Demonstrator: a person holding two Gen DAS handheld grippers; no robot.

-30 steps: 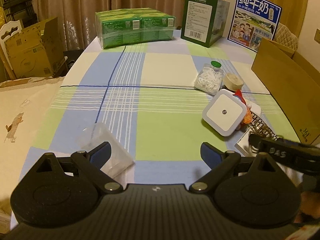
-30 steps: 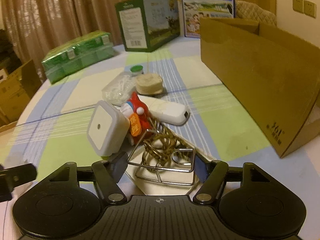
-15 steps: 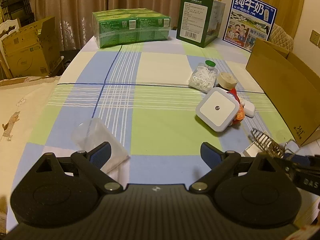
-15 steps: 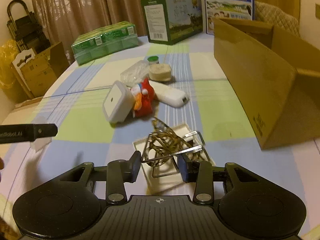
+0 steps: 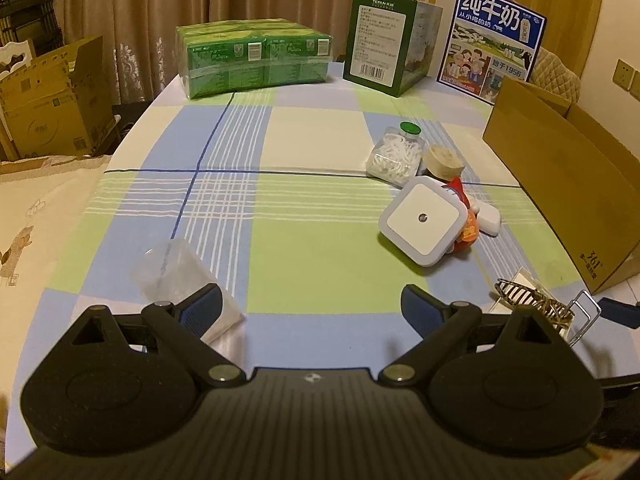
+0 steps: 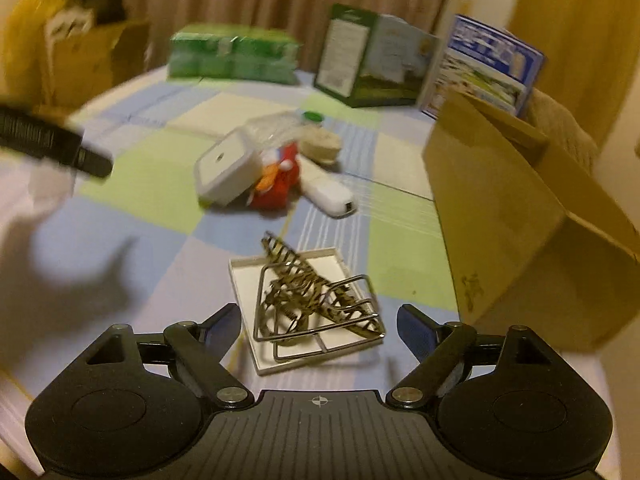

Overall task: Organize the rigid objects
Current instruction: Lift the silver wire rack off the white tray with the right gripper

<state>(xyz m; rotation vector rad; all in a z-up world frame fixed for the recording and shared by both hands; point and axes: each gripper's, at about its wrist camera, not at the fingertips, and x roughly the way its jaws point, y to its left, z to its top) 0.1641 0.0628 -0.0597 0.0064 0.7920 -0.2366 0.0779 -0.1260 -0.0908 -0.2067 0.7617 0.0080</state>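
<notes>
Since the previous frame, the right gripper had just been opening: its jaws, then clamped on the wire rack, stood apart with the rack lying free on the white tray between them, pads clear of it. At far left, a clear plastic container lay on the checked tablecloth by the left gripper, whose fingers were wide apart and empty. Further right, the square white nightlight leaned against a red toy, near the cotton swab jar. The cardboard box stood rightmost.
</notes>
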